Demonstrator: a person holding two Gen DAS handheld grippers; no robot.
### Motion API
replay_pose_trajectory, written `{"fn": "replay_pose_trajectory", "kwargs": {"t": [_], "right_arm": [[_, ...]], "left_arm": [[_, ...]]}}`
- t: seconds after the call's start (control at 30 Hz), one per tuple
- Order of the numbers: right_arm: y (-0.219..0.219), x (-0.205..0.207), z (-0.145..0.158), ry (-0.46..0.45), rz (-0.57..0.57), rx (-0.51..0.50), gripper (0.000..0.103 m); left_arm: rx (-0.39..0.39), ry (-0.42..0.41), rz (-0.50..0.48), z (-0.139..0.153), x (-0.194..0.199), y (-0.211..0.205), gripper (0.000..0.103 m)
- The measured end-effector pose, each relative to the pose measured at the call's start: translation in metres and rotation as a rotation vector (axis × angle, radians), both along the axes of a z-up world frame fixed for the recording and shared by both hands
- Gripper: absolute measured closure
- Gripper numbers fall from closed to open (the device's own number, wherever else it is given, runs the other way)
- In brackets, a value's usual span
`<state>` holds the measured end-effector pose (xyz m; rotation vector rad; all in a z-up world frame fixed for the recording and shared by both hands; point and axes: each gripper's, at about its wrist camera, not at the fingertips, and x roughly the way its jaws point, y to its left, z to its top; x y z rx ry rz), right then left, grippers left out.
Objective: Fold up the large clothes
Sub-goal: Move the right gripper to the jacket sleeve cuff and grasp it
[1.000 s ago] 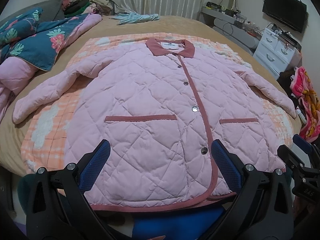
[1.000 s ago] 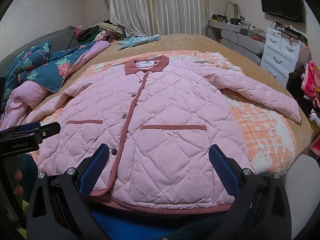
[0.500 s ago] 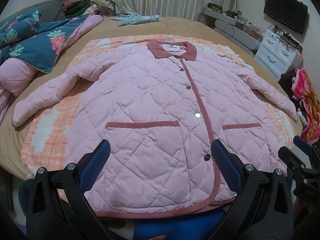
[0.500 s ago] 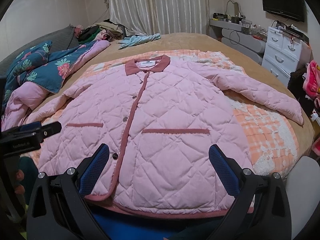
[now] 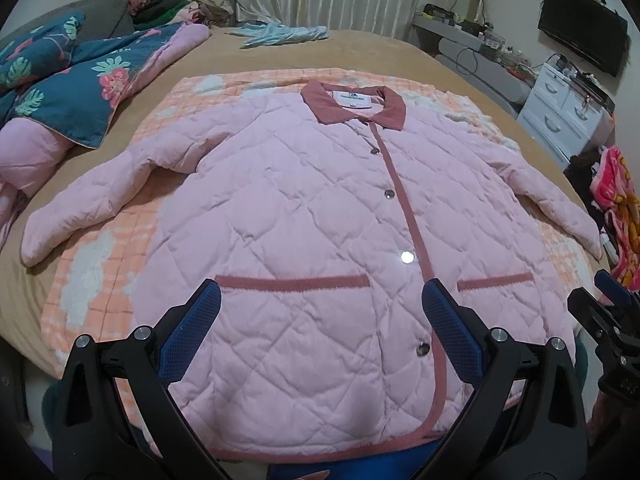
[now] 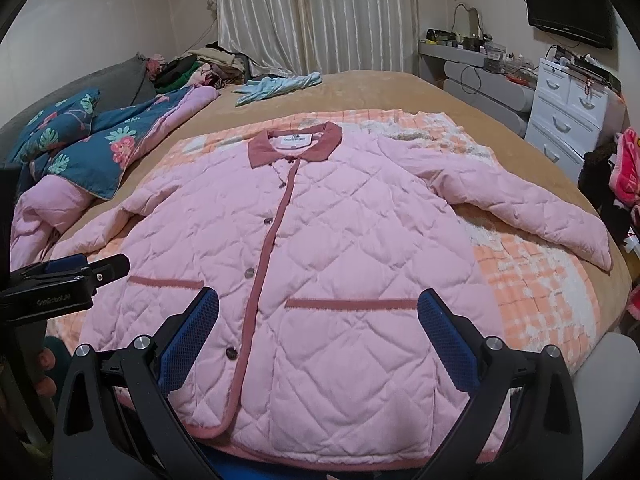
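While nothing is yet folded, we go view by view:

Left wrist view, jacket: we see the pink quilted jacket [image 5: 320,240] spread flat, front up and buttoned, on an orange checked blanket [image 5: 100,280] on the bed [image 5: 360,48]; collar [image 5: 354,106] at the far end, hem nearest us.
Left wrist view, sleeves: the sleeve on this side [image 5: 96,204] lies out over the blanket, angled toward the hem; the other sleeve [image 5: 556,204] does the same on its side.
Left wrist view, our left gripper [image 5: 320,336]: fingers spread wide, holding nothing, poised over the lower front near the hem.
Left wrist view, our right gripper [image 5: 616,320]: only its tip shows at the edge, beside the hem corner.

Right wrist view, jacket [image 6: 320,280]: same lie, no crease or fold in the body.
Right wrist view, our right gripper [image 6: 318,344]: fingers wide, empty, above the pocket trim [image 6: 352,304].
Right wrist view, our left gripper [image 6: 68,276]: seen side-on; its gap is not readable from here.

Progress, done: we judge the laying-out and smoothing complete.
Progress, left: every fold, namely both sleeves inward, the sides, then hem toward collar.
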<state>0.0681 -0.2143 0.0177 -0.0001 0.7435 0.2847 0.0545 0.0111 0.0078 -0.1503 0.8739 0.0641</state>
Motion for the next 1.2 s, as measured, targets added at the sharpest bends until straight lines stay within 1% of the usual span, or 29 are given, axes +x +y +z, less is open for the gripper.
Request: {"fn": "replay_pose_trajectory", "kwargs": {"t": [0.27, 0.5, 0.63, 0.8, 0.97, 1.07, 1.2], "right_arm": [[0.0, 0.031, 0.012, -0.011, -0.017, 0.019, 0.004], [-0.002, 0.056, 0.024, -0.027, -0.036, 0.026, 0.004], [-0.007, 0.07, 0.03, -0.025, -0.054, 0.048, 0.004], [-0.015, 0.088, 0.039, -0.043, -0.09, 0.041, 0.004], [-0.03, 0.106, 0.048, -0.059, -0.133, 0.062, 0.004], [-0.042, 0.116, 0.052, -0.072, -0.162, 0.073, 0.004], [-0.056, 0.128, 0.054, -0.078, -0.204, 0.08, 0.004]], "left_arm": [[-0.02, -0.004, -0.007, 0.006, 0.03, 0.001, 0.009], [-0.042, -0.028, -0.009, 0.021, 0.057, 0.0, 0.009], [-0.041, -0.039, -0.016, 0.028, 0.069, -0.003, 0.009], [-0.071, -0.041, -0.025, 0.033, 0.089, -0.007, 0.009], [-0.056, -0.029, -0.033, 0.036, 0.109, -0.015, 0.009], [-0.057, -0.036, -0.046, 0.04, 0.121, -0.022, 0.009], [-0.036, -0.031, -0.047, 0.041, 0.139, -0.029, 0.009]]}}
